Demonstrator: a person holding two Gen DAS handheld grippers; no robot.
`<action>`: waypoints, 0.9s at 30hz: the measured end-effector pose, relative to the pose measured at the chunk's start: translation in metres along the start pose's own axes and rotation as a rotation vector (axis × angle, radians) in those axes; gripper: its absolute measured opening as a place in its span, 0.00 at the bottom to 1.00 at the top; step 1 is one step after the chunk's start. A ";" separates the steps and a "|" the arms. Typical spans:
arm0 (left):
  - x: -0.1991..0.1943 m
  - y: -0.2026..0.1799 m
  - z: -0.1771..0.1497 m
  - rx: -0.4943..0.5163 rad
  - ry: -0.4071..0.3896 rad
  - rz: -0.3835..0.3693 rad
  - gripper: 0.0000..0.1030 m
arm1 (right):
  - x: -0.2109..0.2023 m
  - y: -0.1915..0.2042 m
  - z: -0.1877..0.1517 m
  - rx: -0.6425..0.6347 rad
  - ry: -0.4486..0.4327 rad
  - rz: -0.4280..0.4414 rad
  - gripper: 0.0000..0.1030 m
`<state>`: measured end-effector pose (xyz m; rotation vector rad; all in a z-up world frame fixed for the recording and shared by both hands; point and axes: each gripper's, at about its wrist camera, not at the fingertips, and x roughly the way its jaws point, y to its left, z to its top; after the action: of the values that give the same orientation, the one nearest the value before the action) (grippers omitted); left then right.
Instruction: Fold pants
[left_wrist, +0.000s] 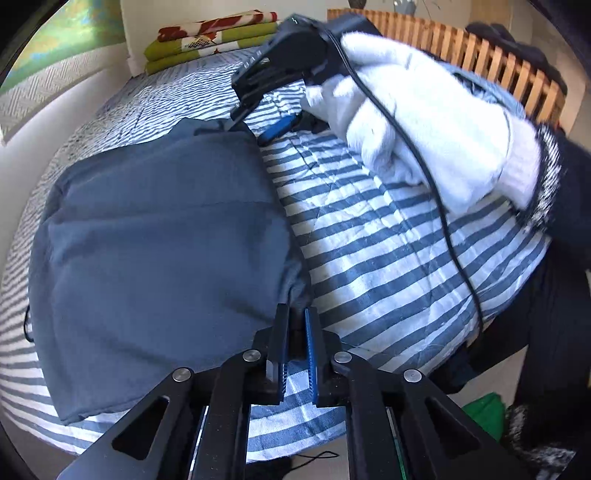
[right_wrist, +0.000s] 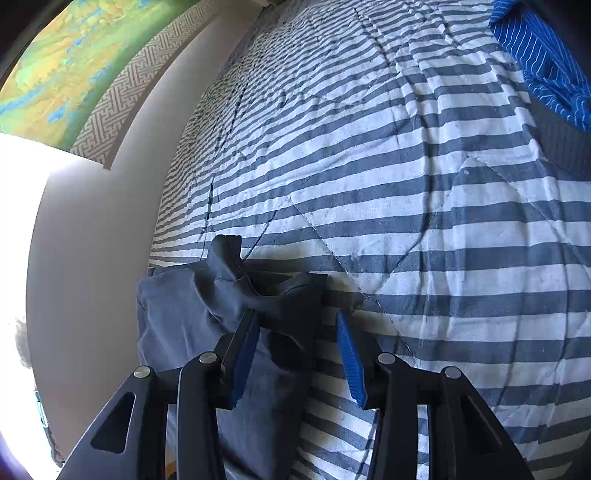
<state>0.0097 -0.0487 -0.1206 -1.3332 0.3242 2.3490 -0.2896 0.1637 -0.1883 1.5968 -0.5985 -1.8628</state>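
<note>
Pants (left_wrist: 162, 236), grey-blue, lie partly folded on the striped quilt (left_wrist: 388, 251) of a bed, spread flat toward the quilt's left side w/ one corner near the bed's front edge.

Left gripper (left_wrist: 297, 332): jaws drawn together, pinching the near corner of the pants fabric where it bunches up to the blue pads; only a thin gap shows betw. the fingers.

Right gripper (right_wrist: 299, 350): jaws apart, not clamped on anything. Its left finger (right_wrist: 243, 354) rests against a crumpled fold at the far end of the pants; the right finger sits over bare quilt, clear of the fabric. In the left wrist view this gripper appears at the far end of the pants, held by a white-gloved hand (left_wrist: 424, 122) w/ a black cable (left_wrist: 443, 206) running across the glove and down over the quilt.

Folded blankets (left_wrist: 214, 37), green w/ a red-and-white one on top, sit at the bed's far end. Wooden slatted headboard (left_wrist: 498, 62) runs along the far right corner. Blue striped garment (right_wrist: 546, 59) lies at the quilt's right edge in the right wrist view.
</note>
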 end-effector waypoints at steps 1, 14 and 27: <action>-0.002 0.004 -0.001 -0.010 -0.008 -0.007 0.07 | 0.002 0.000 0.000 -0.002 0.004 -0.006 0.38; -0.034 0.008 -0.019 -0.029 -0.029 -0.073 0.03 | -0.007 0.028 0.015 -0.080 -0.053 -0.090 0.01; -0.053 0.004 -0.025 -0.086 -0.083 -0.147 0.04 | -0.039 0.027 0.033 -0.105 -0.149 -0.185 0.06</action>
<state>0.0506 -0.0752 -0.0875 -1.2479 0.0980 2.3096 -0.3141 0.1702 -0.1368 1.4976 -0.4201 -2.1268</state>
